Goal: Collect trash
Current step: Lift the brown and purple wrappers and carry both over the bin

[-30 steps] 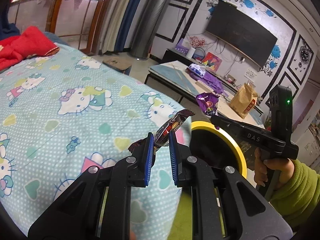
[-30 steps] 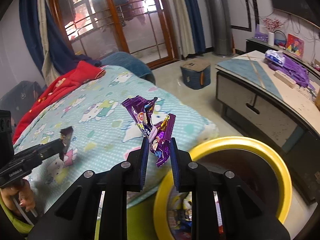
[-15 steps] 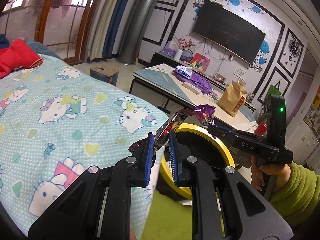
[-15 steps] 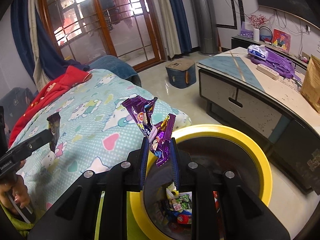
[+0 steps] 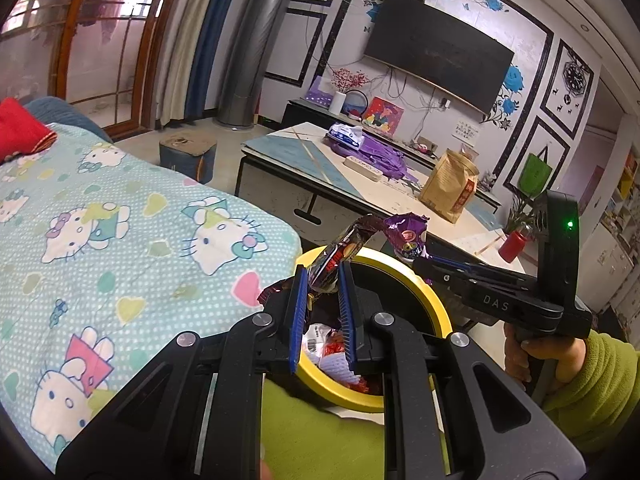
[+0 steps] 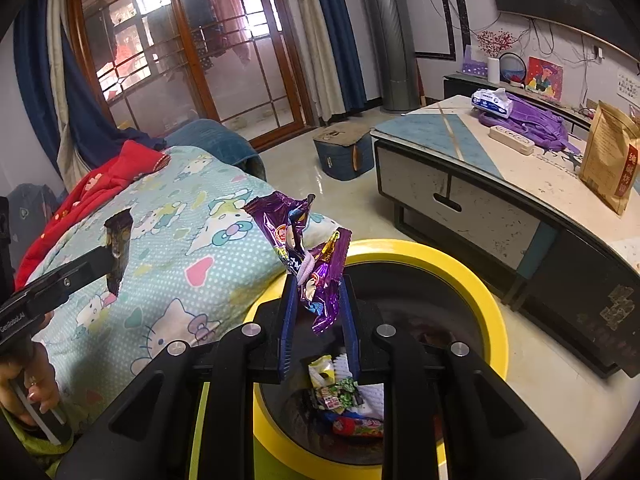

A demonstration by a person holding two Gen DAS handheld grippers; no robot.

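My left gripper [image 5: 322, 280] is shut on a dark brown snack wrapper [image 5: 340, 254] and holds it over the near rim of the yellow-rimmed trash bin [image 5: 434, 304]. My right gripper [image 6: 318, 296] is shut on crumpled purple wrappers [image 6: 304, 248] above the bin's [image 6: 472, 276] opening. Several wrappers [image 6: 344, 404] lie at the bin's bottom. The right gripper and its purple wrappers [image 5: 406, 236] show in the left wrist view, over the bin's far side. The left gripper with its brown wrapper [image 6: 118, 240] shows at the left in the right wrist view.
A bed with a Hello Kitty cover [image 5: 120, 248] lies left of the bin. A low table [image 6: 500, 184] with a brown paper bag [image 6: 608, 156] and purple cloth [image 6: 536, 124] stands right of it. A small blue stool [image 6: 344, 152] sits on the floor behind.
Both grippers have moved from over the bed to above the bin, each still holding its wrapper. The bin's inside now shows in both views.
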